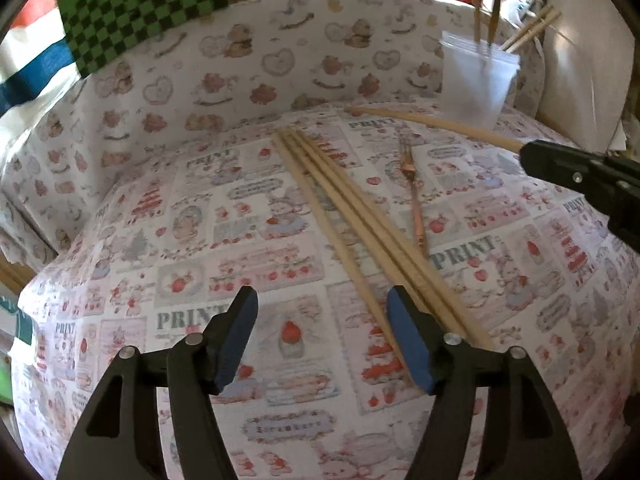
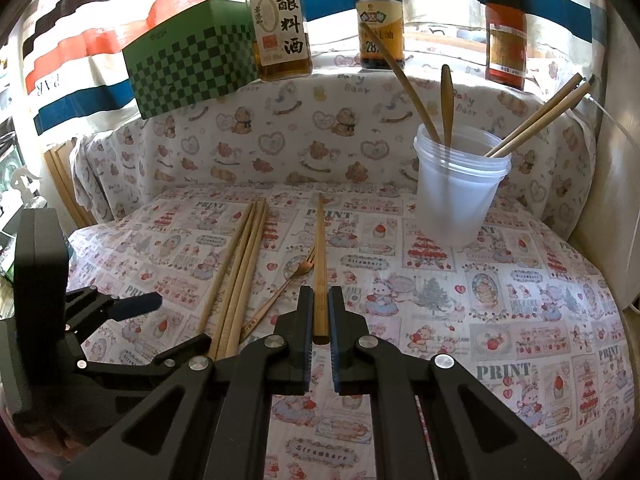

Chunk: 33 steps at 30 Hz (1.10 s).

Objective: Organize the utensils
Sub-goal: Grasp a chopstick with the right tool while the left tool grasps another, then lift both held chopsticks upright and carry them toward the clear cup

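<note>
My right gripper is matt black plastic with ribbed blue pads and shiny metal pins, clamped on a pale wooden chopstick with a fine straight grain. The loose chopsticks look like the same smooth wood, beside a coppery, dull-gleaming metal fork. They lie on a printed woven tablecloth; the cup is frosted translucent plastic.
</note>
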Available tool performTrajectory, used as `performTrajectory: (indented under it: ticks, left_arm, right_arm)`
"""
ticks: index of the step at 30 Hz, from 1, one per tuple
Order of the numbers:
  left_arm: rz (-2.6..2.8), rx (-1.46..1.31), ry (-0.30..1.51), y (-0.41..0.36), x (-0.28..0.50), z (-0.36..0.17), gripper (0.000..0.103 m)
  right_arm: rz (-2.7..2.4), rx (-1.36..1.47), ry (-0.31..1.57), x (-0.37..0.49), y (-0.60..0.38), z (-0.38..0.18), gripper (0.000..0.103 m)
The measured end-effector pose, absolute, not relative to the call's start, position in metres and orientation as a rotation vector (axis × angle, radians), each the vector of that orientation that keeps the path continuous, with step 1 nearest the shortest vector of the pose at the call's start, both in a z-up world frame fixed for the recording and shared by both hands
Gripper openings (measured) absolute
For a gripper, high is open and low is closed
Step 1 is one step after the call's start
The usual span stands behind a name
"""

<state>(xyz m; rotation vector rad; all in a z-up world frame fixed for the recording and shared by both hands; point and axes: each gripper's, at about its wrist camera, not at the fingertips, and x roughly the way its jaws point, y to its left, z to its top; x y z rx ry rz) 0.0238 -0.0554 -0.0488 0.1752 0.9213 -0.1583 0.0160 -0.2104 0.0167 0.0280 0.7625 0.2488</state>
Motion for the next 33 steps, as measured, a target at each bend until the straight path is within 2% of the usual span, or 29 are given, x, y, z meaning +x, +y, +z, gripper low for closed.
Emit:
performTrajectory:
  ticks: [2, 4, 6, 12, 18, 24, 28, 33]
  left_arm:
    - [-0.141, 0.142, 0.934, -0.045, 0.026, -0.049, 0.064]
    - [-0.152, 0.09, 0.951, -0.036, 0.029, -0.047, 0.025]
    - [-0.138, 0.106, 0.952, -0.032, 0.031, -0.046, 0.005]
    - [-0.194, 0.029, 0.942, -0.021, 0.03, -0.041, 0.005]
    - [-0.196, -0.023, 0.721, -0.012, 0.006, -0.004, 0.005]
    - [-0.119, -0.14, 0.583, 0.017, -0.003, 0.018, 0.005]
    - [-0.103, -0.162, 0.481, 0.027, -0.017, 0.035, 0.005]
    - [-0.082, -0.255, 0.438, 0.043, -0.022, 0.039, 0.004]
  right_arm:
    - [0.241, 0.035, 0.765, 0.018, -0.213, 0.016, 0.008]
    - [0.228, 0.048, 0.768, 0.02, -0.216, 0.014, 0.008]
    - [0.223, 0.068, 0.768, 0.021, -0.22, 0.014, 0.008]
    - [0.263, 0.12, 0.693, 0.011, -0.227, 0.027, 0.008]
    - [0.279, 0.171, 0.568, -0.004, -0.235, 0.044, 0.008]
    - [0.28, 0.222, 0.45, -0.02, -0.244, 0.062, 0.008]
    - [0.318, 0.258, 0.442, -0.024, -0.249, 0.068, 0.008]
    - [0.323, 0.286, 0.457, -0.02, -0.255, 0.067, 0.008]
